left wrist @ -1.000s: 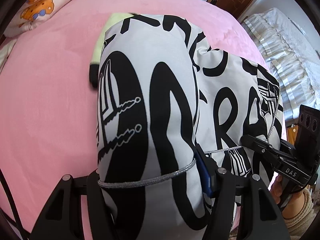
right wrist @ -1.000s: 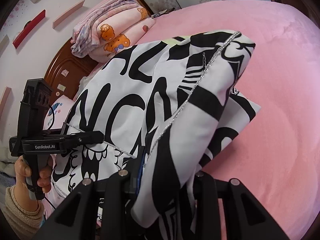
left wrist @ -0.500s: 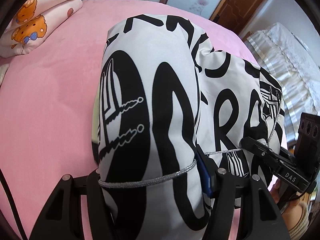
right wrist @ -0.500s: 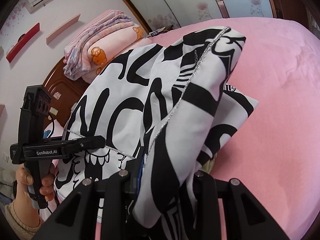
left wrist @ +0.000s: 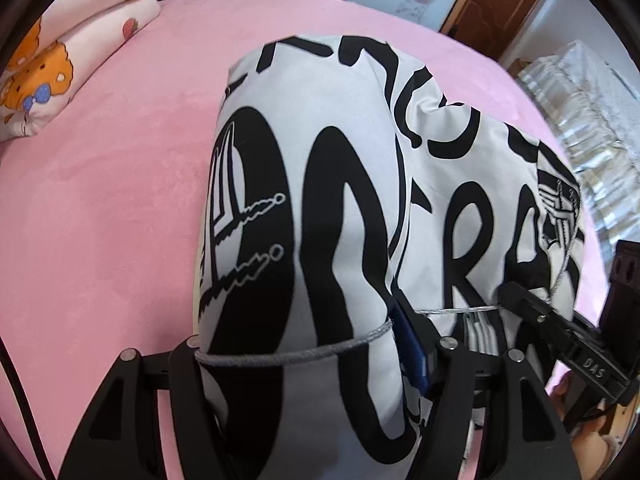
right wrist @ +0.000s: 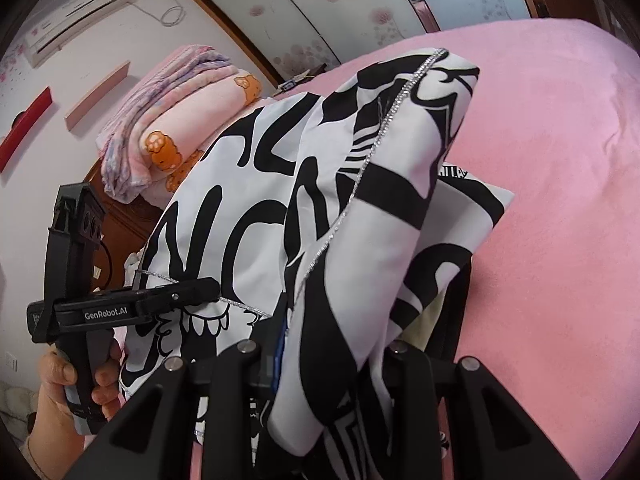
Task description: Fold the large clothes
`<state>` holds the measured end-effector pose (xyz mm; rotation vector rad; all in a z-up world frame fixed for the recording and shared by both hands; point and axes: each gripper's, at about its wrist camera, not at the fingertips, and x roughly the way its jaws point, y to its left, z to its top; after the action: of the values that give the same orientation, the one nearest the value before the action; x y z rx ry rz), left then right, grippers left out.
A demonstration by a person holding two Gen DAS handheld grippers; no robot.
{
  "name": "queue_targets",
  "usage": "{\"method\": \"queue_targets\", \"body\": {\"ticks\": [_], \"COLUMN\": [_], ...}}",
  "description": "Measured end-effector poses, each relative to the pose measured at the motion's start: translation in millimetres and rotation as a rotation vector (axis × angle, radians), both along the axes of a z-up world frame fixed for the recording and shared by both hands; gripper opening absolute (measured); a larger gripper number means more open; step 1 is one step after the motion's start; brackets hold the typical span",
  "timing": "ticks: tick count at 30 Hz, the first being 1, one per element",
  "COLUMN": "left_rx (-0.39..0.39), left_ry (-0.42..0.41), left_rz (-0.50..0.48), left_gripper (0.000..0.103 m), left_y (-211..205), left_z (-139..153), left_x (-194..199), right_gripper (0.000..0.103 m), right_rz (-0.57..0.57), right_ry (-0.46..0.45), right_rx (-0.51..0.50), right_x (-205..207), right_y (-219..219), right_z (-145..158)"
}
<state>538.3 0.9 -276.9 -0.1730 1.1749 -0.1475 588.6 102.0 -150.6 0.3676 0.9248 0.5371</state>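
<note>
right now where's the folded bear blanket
The bear blanket lies at the upper left of the left wrist view, on the pink bed, left of the lifted black-and-white garment.

Bedroom here: a big bed with a pink sheet [left wrist: 100, 208], folded bear-print blankets [right wrist: 180, 128] piled by a wooden headboard [right wrist: 120, 216], a wall air conditioner [right wrist: 76, 20], floral wardrobe panels [right wrist: 360, 12] and a brown door [left wrist: 500, 4].

Black-and-white garment [left wrist: 320, 184] (lifted, bunched)
</note>
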Motion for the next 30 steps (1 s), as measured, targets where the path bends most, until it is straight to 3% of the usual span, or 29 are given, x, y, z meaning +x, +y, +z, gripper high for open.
{"method": "queue_targets", "body": {"ticks": [3, 4, 5, 8, 11, 15, 19, 21, 24, 26, 28, 30], "left_rx": [0.023, 0.061, 0.061, 0.025, 0.059, 0.144, 0.191, 0.198, 0.151, 0.129, 0.133, 0.150], "left_ry": [-0.023, -0.056, -0.085, -0.106, -0.130, -0.157, -0.196, -0.235, -0.262, -0.260, -0.249, -0.239], "left_rz": [0.029, 0.046, 0.037, 0.036, 0.027, 0.041, 0.129, 0.161, 0.204, 0.220, 0.216, 0.198], "left_gripper": [0.091, 0.103, 0.103, 0.103, 0.103, 0.103, 0.102, 0.098, 0.070, 0.050, 0.043, 0.041], "left_y": [13.7, 19.7, 24.2, 34.8, 32.4, 27.2, 31.7, 34.8, 35.2, 22.5, 10.0, -1.9], "left_z": [-27.6, -32.2, -34.6, -39.8, -35.4, -19.5, 1.8, 11.5, 25.2, 32.6, 32.3, 27.2], "left_x": [4.4, 1.0, -2.6, -9.4, -13.0, -26.0, -47.9, -66.5, -89.7, -101.7, -107.3, -116.6], "right_gripper": [0.032, 0.038, 0.047, 0.057, 0.067, 0.068, 0.068, 0.068, 0.067, 0.047, 0.039, 0.037], "right_rz": [-0.002, 0.001, 0.006, 0.037, 0.036, 0.037, 0.042, 0.029, -0.010, -0.013, -0.002, 0.008], "right_ry": [0.009, 0.013, 0.023, 0.015, 0.022, 0.052, 0.027, -0.016, -0.112, -0.160, -0.172, -0.188], "right_rx": [-0.020, -0.021, -0.022, -0.061, -0.063, -0.055, -0.103, -0.148, -0.229, -0.264, -0.272, -0.281], "right_x": [13.4, 15.8, 17.2, 15.8, 10.6, 0.0, -24.6, -40.2, -65.1, -78.7, -85.5, -89.9], "right_y": [-1.5, -4.5, -7.0, -6.2, -14.2, -25.4, -34.0, -36.1, -36.3, -29.0, -20.8, -7.4], "right_z": [-25.6, -31.7, -37.4, -42.2, -42.2, -36.9, -14.7, -2.0, 15.2, 24.3, 28.6, 31.2]}}
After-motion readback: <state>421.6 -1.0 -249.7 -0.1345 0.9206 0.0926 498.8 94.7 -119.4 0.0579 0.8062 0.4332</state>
